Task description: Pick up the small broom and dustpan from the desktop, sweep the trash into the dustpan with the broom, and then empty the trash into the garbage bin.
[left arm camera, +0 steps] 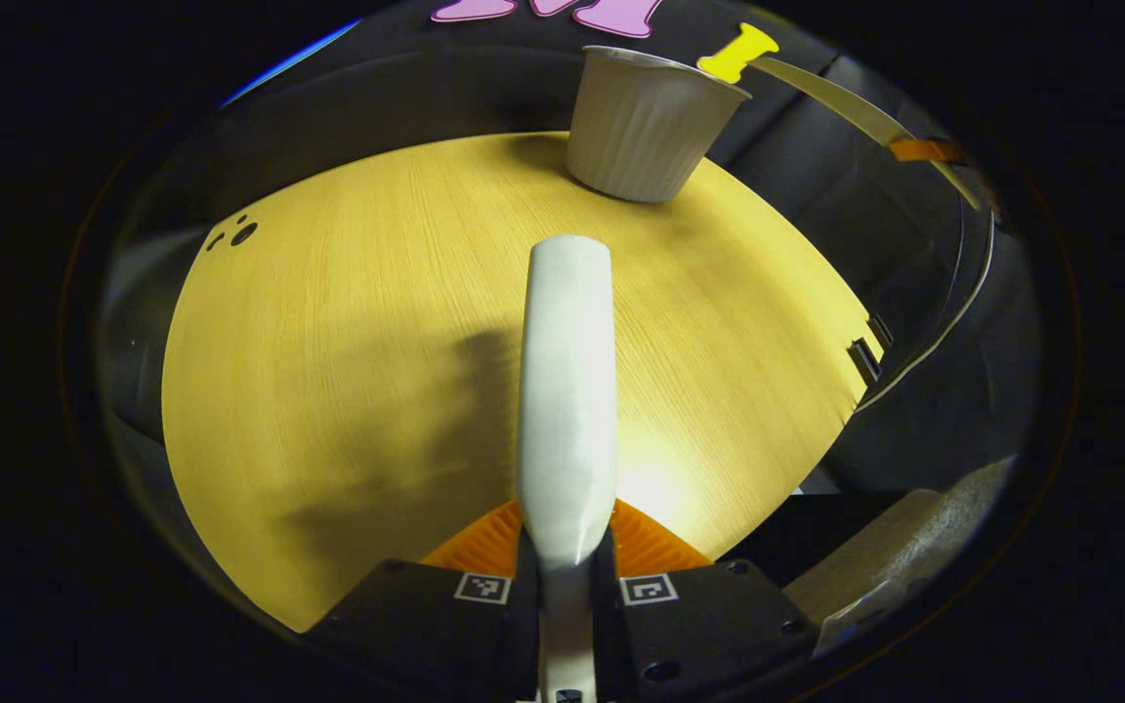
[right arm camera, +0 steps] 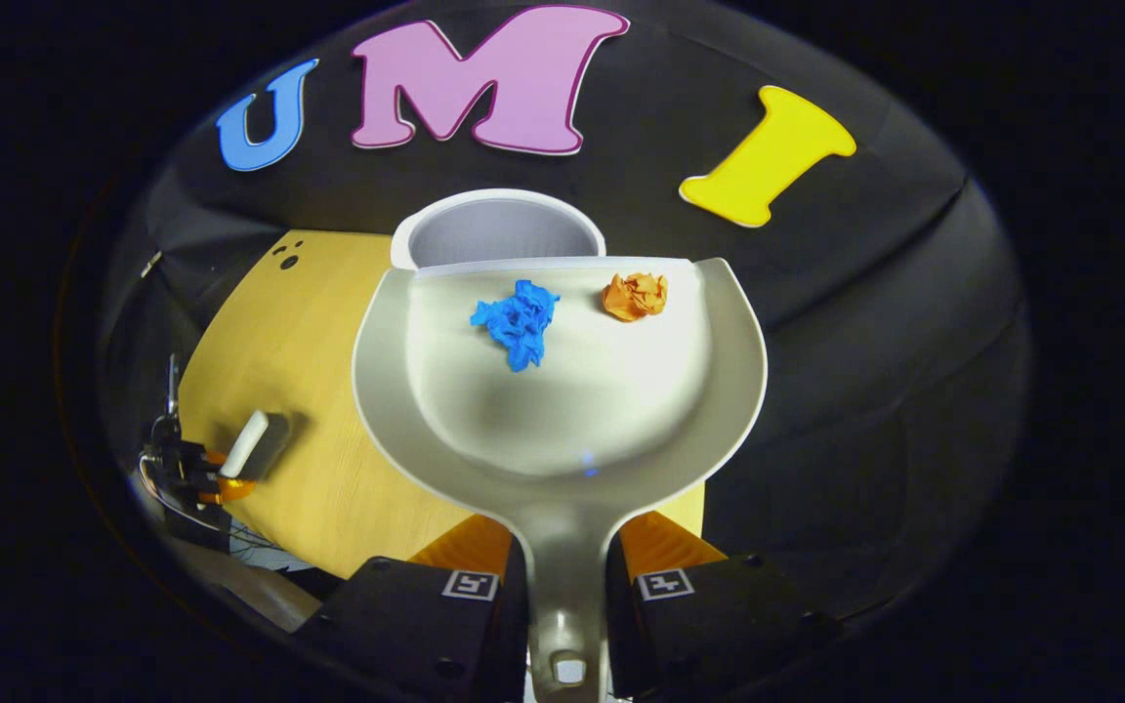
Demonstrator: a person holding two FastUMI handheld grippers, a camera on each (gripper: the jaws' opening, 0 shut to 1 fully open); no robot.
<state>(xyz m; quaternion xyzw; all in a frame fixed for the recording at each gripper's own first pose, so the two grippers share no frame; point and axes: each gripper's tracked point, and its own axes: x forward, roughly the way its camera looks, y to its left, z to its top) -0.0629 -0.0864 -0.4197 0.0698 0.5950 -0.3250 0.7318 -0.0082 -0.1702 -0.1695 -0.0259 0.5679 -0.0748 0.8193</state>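
Note:
My right gripper (right arm camera: 565,561) is shut on the handle of the grey dustpan (right arm camera: 562,410), which is raised above the wooden table (right arm camera: 299,342). A crumpled blue paper ball (right arm camera: 519,322) and an orange one (right arm camera: 635,296) lie near the pan's front lip. That lip sits right at the rim of the white garbage bin (right arm camera: 494,229). My left gripper (left arm camera: 567,557) is shut on the white broom handle (left arm camera: 567,391), pointing toward the ribbed white bin (left arm camera: 645,122) at the table's far edge. Farther off at the left of the right gripper view, the broom (right arm camera: 252,441) and left gripper (right arm camera: 201,469) hover over the table.
The wooden tabletop (left arm camera: 328,371) has small dark holes (left arm camera: 242,234) near its far left corner and a notch (left arm camera: 865,356) on its right edge. Black booth cloth surrounds the table. A pale strip (left arm camera: 855,103) runs along the wall at the upper right.

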